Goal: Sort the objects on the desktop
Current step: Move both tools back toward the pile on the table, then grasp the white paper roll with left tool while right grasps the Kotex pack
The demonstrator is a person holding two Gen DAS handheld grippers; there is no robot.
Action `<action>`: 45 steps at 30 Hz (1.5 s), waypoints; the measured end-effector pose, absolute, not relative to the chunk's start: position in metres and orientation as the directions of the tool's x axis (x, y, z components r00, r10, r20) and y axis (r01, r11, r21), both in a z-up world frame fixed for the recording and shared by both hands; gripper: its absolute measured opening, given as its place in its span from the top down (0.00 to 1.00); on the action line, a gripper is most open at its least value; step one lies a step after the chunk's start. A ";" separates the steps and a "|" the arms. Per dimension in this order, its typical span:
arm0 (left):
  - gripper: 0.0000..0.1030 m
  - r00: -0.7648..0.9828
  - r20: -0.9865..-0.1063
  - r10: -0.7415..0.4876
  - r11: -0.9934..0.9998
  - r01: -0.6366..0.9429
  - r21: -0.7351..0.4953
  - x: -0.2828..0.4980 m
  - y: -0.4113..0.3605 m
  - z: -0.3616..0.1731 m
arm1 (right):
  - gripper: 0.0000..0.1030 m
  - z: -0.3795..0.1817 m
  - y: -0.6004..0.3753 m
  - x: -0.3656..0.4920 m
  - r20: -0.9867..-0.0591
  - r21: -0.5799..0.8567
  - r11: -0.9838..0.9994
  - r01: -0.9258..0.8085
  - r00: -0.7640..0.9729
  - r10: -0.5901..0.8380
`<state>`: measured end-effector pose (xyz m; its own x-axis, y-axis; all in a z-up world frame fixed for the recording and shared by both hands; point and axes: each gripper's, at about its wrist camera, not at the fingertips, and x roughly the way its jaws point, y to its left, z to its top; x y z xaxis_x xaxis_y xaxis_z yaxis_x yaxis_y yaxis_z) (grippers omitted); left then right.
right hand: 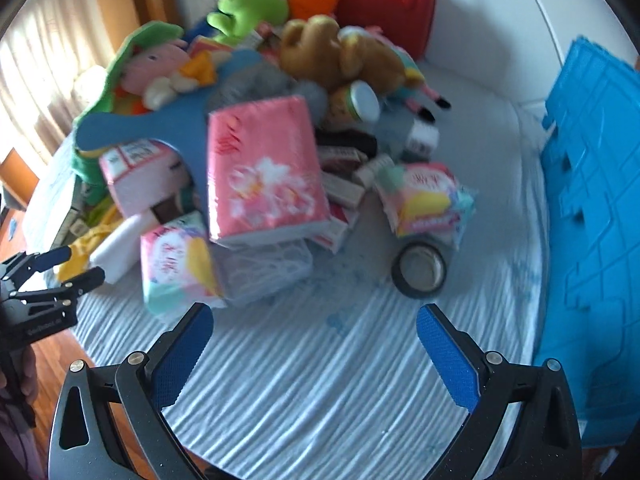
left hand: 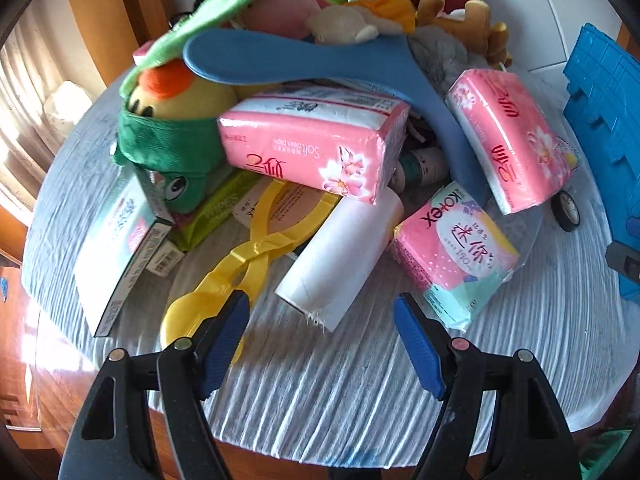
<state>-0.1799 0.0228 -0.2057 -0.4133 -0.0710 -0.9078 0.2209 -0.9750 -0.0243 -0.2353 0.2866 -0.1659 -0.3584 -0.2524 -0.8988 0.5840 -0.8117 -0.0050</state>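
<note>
A heap of plush toys and pink soft-plastic tissue packs (left hand: pixel 316 142) covers a round white-clothed table (left hand: pixel 320 392). Left gripper (left hand: pixel 320 312) and right gripper (right hand: pixel 314 320) hover at its near edge, jaws apart and empty. The packs look light and squashy, best pinched across their short sides.

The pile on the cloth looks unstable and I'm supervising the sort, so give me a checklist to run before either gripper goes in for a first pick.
1. Left gripper open and empty: ok.
2. Right gripper open and empty: ok.
3. A loose item within easy approach: ok, the white roll lies at the pile's front edge, ahead of the left gripper's jaws.
4. Pick free of things on top: not ok, a pink tissue pack rests over the roll's far end.
5. Destination ready: cannot tell, the blue crate shows only its outer wall.
6. Grippers clear of each other: ok, the left one sits far off at the right view's edge.
</note>
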 end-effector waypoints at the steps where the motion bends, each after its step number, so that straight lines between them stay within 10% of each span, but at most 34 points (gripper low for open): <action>1: 0.28 -0.410 -0.910 -0.060 -0.976 0.216 -0.033 -0.184 0.022 -0.208 | 0.00 -0.169 0.285 -0.236 -0.902 0.014 -0.809 0.587 -0.342 -0.264; 45: 0.47 -0.335 -0.942 0.002 -0.997 0.069 -0.027 -0.183 0.030 -0.241 | 0.01 -0.239 0.155 -0.215 -0.963 -0.009 -0.664 0.748 -0.185 -0.195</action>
<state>-0.1834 0.0303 -0.2414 -0.3347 0.0018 -0.9423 0.0694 -0.9972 -0.0265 -0.2151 0.1550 -0.2389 -0.1846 -0.1949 -0.9633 0.7478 -0.6638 -0.0090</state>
